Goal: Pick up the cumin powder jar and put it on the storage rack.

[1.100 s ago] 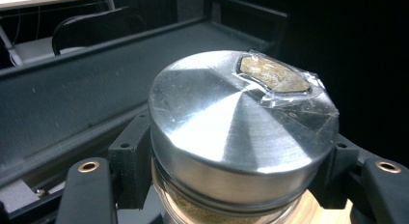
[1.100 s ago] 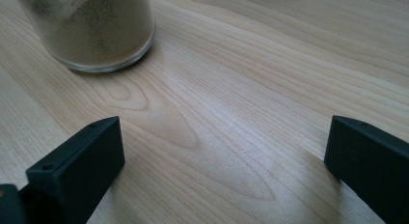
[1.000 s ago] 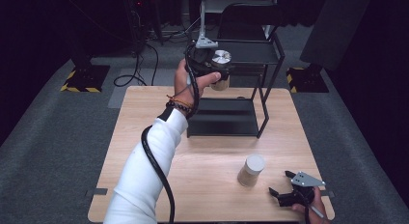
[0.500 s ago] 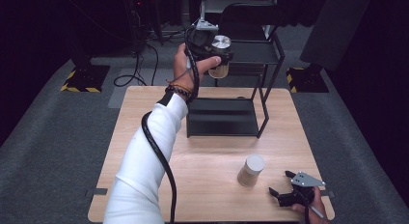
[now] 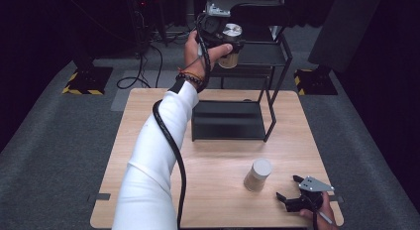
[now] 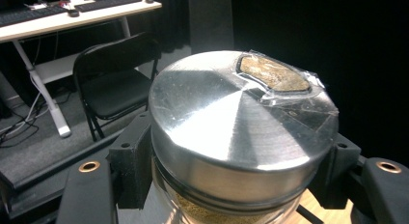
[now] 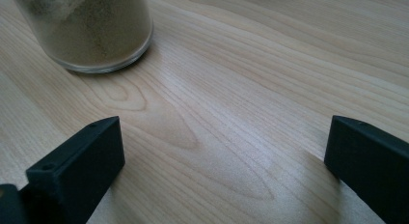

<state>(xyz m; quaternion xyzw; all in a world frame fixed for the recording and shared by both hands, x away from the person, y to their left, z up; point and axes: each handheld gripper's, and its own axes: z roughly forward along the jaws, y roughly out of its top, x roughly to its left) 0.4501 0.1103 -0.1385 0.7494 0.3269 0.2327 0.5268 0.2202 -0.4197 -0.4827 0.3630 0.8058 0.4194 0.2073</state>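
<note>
A glass jar (image 5: 230, 50) of tan powder with a shiny metal lid (image 6: 226, 113) hangs in the air at the far side of the table, level with the upper shelf (image 5: 262, 55) of a black rack. My left gripper (image 5: 229, 41) is shut on it, with the black pads (image 6: 129, 161) pressing just under the lid. A taped patch sits on the lid's far edge. A second jar (image 5: 258, 174), (image 7: 91, 26) with a pale lid stands on the table near the front right. My right gripper (image 5: 288, 187), (image 7: 224, 151) rests open just right of it, holding nothing.
The black rack's lower tray (image 5: 228, 120) lies on the wooden table (image 5: 148, 116) at the back centre, with thin legs (image 5: 271, 116) running up to the upper shelf. A black chair (image 6: 115, 84) and a desk stand beyond the table. Cables lie on the grey floor.
My left hand has lifted the jar higher and farther from me, from beside the rack's upper shelf to above its front edge. The right gripper and the second jar have kept still.
</note>
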